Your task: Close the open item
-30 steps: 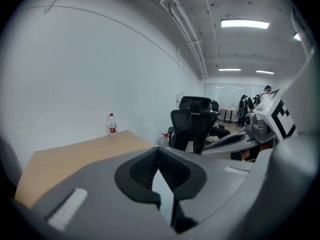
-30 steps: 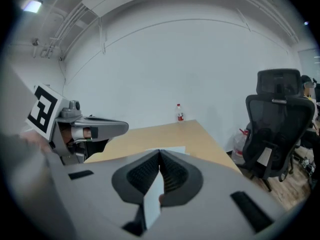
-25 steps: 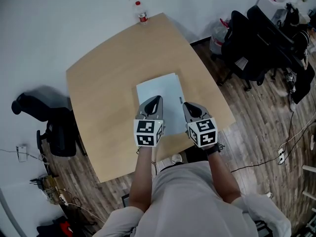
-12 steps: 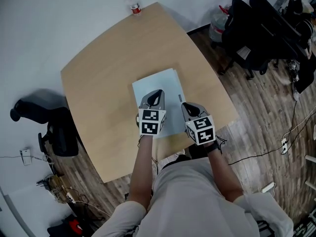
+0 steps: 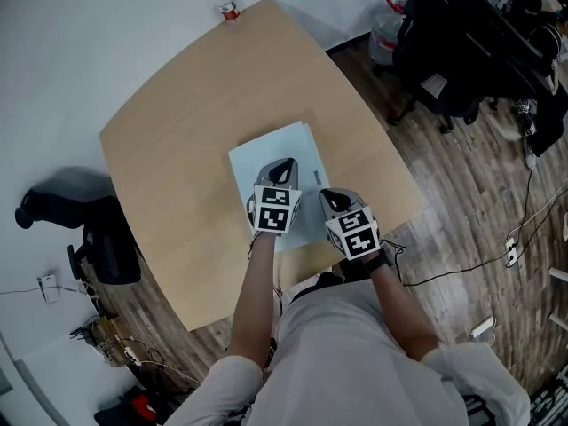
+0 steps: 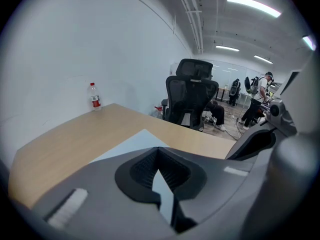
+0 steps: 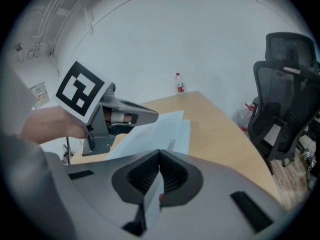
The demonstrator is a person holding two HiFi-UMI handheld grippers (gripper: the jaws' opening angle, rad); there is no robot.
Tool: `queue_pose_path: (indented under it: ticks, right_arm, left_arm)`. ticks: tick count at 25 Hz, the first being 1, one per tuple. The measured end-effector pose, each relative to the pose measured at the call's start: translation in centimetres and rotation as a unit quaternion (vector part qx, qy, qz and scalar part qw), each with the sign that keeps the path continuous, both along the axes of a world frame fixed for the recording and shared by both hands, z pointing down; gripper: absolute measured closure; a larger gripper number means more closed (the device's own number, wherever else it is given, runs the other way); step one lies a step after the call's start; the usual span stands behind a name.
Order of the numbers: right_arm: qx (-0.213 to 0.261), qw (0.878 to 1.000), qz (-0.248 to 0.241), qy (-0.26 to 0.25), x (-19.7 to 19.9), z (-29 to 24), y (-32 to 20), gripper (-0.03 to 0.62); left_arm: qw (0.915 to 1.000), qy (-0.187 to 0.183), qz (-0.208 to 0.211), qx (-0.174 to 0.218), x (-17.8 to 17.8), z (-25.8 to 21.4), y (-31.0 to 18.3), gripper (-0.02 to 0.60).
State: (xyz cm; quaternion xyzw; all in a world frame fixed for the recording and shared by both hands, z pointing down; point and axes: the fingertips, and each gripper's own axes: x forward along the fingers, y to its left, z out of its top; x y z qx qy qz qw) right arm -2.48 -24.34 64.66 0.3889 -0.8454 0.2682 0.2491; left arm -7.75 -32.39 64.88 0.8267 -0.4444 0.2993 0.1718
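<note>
Head view: pale blue folder (image 5: 264, 153) lies flat near the middle of the light wood table (image 5: 169, 122), towards its near edge, cover down, with a second layer showing just offset along the far right edge. Left gripper (image 5: 283, 163) sits over the folder's middle, tips pointing far. Right gripper (image 5: 326, 194) is just to its right, over the folder's near right edge. This view does not resolve the jaws or the height above the folder. A bottle (image 5: 220, 1) with a red label stands at the far corner of the table, well apart from the folder. A black chair (image 5: 99, 238) is left of the table, and more dark office chairs (image 5: 444, 34) stand far right on the wood floor. Left gripper view: its ribbed pads (image 6: 145, 171) are pressed together at the tips, with nothing pinched. Only a thin sliver of the pale folder shows behind them lower down. The camera looks out level across the table to the bottle and a black mesh chair. The right gripper's grey body fills the right edge. People (image 6: 260, 91) stand far back under ceiling lights, none of which shows from the head. Right gripper view: its jaws are likewise together at the tips and empty. The left gripper appears from the side, held by a hand (image 7: 47, 125), its fingers closed to a point above the folder. A small strip (image 7: 171, 145) lies on the folder's near right part. Contact with the cover cannot be told.
</note>
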Motion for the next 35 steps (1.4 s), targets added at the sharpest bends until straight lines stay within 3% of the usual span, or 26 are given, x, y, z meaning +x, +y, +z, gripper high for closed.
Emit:
queue_pose_path:
  ticks: [13,35]
  right_arm:
    - [-0.024,0.998,-0.050,0.005,-2.1,1.5,0.9,0.582]
    - [-0.061,0.997,-0.033,0.025,-1.3,5.0,1.0,0.582]
  left_arm:
    - [0.9992,-0.018,0.004,-0.035,-0.1,3.2,-0.8,0.575]
    - [0.9973,-0.020,0.014,-0.069,0.4,6.5,-0.6,0.575]
